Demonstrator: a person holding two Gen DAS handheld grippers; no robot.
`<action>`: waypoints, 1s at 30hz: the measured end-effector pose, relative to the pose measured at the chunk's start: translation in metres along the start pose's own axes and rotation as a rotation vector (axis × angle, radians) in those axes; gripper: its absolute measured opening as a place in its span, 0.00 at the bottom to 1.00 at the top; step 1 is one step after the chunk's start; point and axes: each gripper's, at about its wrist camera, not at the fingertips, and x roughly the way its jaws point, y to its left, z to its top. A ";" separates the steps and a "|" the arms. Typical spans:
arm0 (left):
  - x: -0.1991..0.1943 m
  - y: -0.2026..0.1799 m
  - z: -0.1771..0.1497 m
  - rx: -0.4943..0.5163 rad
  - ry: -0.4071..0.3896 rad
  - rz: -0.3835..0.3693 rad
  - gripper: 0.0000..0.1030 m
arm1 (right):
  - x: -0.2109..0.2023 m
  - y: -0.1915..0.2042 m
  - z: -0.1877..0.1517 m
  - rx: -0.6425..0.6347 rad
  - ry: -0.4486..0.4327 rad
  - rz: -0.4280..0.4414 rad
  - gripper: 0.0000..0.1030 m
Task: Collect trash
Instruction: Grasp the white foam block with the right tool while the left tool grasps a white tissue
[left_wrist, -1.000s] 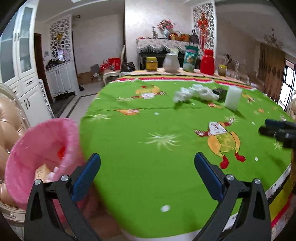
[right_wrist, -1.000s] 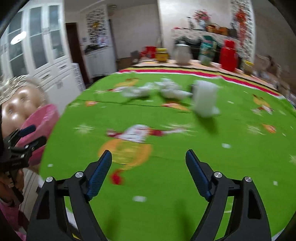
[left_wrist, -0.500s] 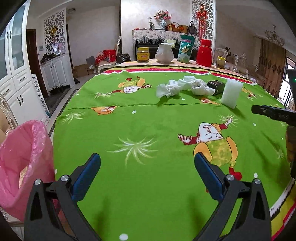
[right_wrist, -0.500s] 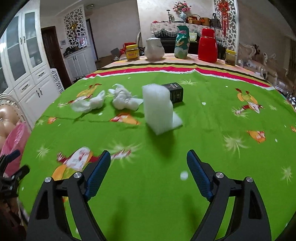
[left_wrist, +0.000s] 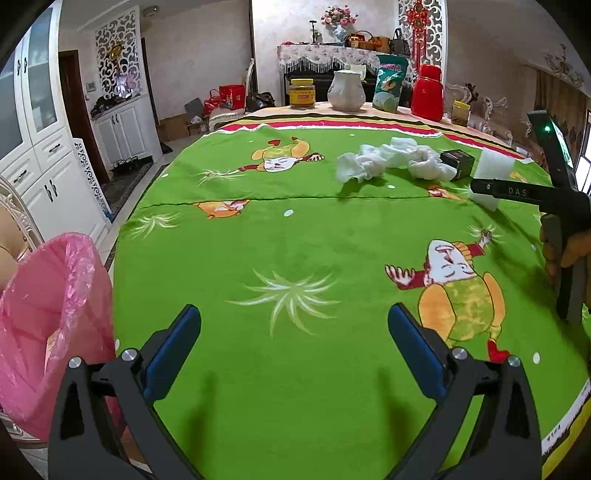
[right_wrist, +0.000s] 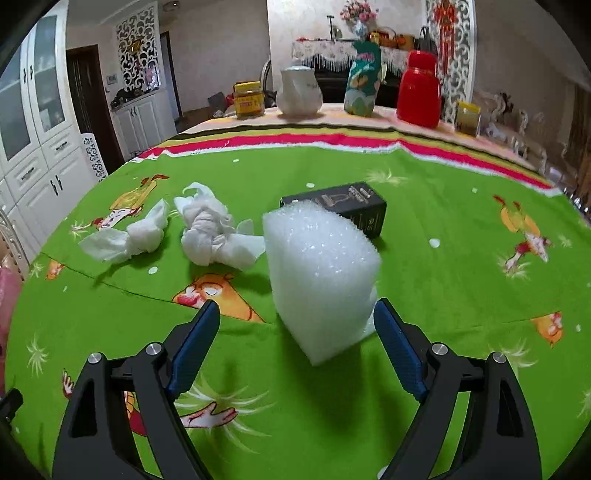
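A white foam block (right_wrist: 321, 277) stands on the green tablecloth (right_wrist: 443, 277), just ahead of my open right gripper (right_wrist: 295, 332), its near corner between the fingertips. Two crumpled white tissues (right_wrist: 127, 236) (right_wrist: 212, 230) lie left of it, and a small black box (right_wrist: 343, 206) lies behind it. In the left wrist view the tissues (left_wrist: 391, 160), black box (left_wrist: 458, 162) and foam block (left_wrist: 493, 177) lie far across the table. My left gripper (left_wrist: 293, 343) is open and empty over the near tablecloth. A pink bin bag (left_wrist: 51, 325) hangs at the table's left edge.
A yellow jar (right_wrist: 249, 99), white teapot (right_wrist: 299, 90), snack bag (right_wrist: 364, 83) and red jug (right_wrist: 419, 90) stand along the far table edge. White cabinets (left_wrist: 40, 166) line the left wall. The right gripper's handle (left_wrist: 554, 206) shows in the left wrist view.
My right gripper has moved forward across the table up to the foam block. My left gripper has swung away from the pink bag, toward the table's middle.
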 end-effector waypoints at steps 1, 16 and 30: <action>0.002 -0.001 0.002 0.002 0.002 -0.001 0.95 | -0.001 -0.002 0.000 0.011 -0.006 0.012 0.54; 0.095 -0.068 0.092 0.042 0.048 -0.085 0.94 | -0.005 -0.031 -0.001 0.162 -0.033 0.075 0.36; 0.184 -0.099 0.154 0.068 0.130 -0.079 0.35 | -0.002 -0.026 -0.001 0.135 -0.020 0.061 0.36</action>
